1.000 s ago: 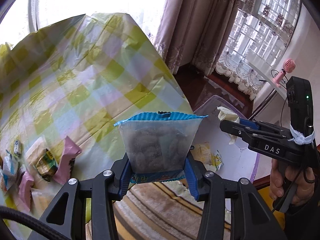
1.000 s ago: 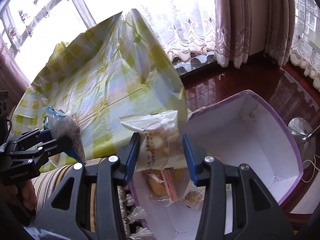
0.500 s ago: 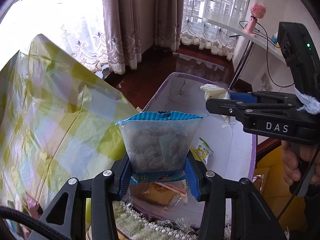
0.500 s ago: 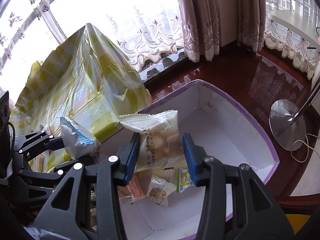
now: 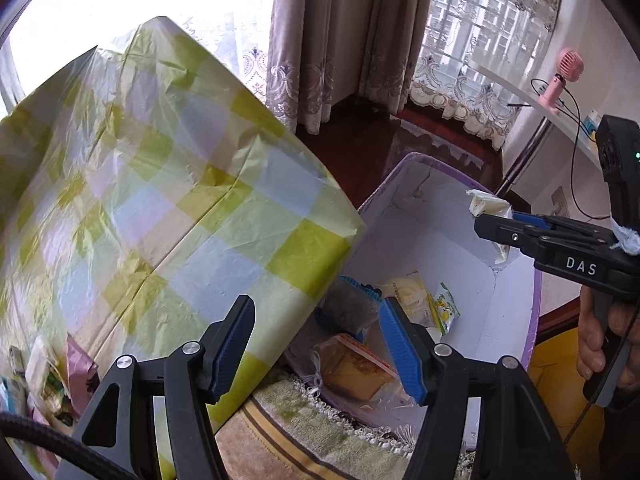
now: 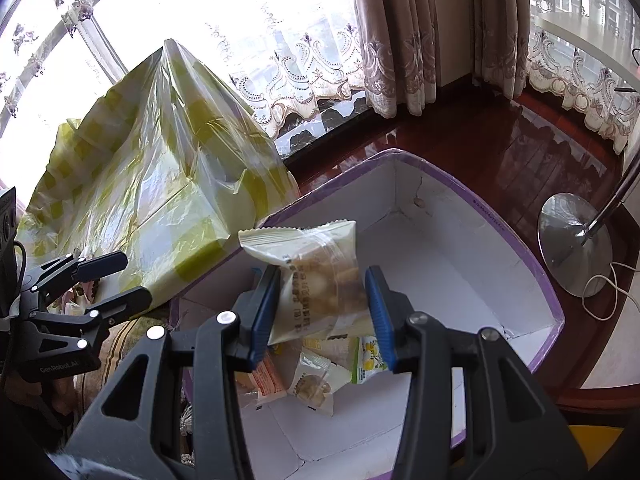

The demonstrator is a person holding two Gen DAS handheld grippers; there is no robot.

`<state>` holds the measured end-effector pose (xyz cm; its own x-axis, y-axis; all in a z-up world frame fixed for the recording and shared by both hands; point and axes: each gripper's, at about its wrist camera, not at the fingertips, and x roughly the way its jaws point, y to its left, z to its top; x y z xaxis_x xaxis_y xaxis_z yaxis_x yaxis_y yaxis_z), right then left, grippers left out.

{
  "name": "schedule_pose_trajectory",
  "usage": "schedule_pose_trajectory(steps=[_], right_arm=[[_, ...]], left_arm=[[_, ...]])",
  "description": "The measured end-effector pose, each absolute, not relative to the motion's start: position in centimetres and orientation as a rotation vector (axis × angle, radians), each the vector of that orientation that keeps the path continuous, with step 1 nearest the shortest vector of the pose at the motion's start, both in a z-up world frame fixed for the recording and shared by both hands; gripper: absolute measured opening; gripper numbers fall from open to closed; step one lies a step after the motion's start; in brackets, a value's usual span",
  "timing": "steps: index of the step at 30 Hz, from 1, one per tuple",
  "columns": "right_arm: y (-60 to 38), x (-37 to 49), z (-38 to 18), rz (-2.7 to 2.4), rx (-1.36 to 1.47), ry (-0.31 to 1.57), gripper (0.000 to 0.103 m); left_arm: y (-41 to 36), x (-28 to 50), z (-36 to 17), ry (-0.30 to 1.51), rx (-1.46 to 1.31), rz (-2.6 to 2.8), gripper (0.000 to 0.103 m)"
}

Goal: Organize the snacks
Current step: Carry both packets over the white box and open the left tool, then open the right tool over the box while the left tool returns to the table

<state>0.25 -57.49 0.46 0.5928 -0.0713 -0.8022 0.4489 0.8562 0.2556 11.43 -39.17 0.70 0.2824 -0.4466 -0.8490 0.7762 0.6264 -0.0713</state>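
The far half of the purple-rimmed box (image 6: pixel 536 280) lies bare and open from above. Snack packets (image 6: pixel 312 384) crowd its near corner. The checked-cloth worktop (image 5: pixel 168 208) overhangs the box's left wall, narrowing entry there.

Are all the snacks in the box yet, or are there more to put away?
Not yet. Several packets already lie in the purple box, including the blue-topped packet; the left gripper has just been opening and is empty. The right gripper holds a pale packet over the box. More snacks wait on the checked tablecloth.
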Motion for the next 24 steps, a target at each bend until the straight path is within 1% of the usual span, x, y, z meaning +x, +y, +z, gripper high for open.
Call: schedule_pose_trajectory(steps=[5, 11, 19, 24], right_arm=[[-57.1, 1.7, 0.7, -0.311, 0.442, 0.89, 0.048], [-56.6, 3.4, 1.9, -0.299, 0.426, 0.857, 0.05], [-55.5, 3.6, 3.2, -0.293, 0.407, 0.847, 0.052], [-53.7, 3.7, 3.6, -0.251, 0.401, 0.858, 0.056]], left_arm=[[-36.6, 12.1, 1.0, 0.991, 0.309, -0.804, 0.066], [-35.4, 12.2, 1.3, 0.986, 0.274, -0.786, 0.066], [-33.1, 12.2, 2.0, 0.974, 0.207, -0.76, 0.066], [-31.7, 12.2, 2.5, 0.969, 0.158, -0.744, 0.066]])
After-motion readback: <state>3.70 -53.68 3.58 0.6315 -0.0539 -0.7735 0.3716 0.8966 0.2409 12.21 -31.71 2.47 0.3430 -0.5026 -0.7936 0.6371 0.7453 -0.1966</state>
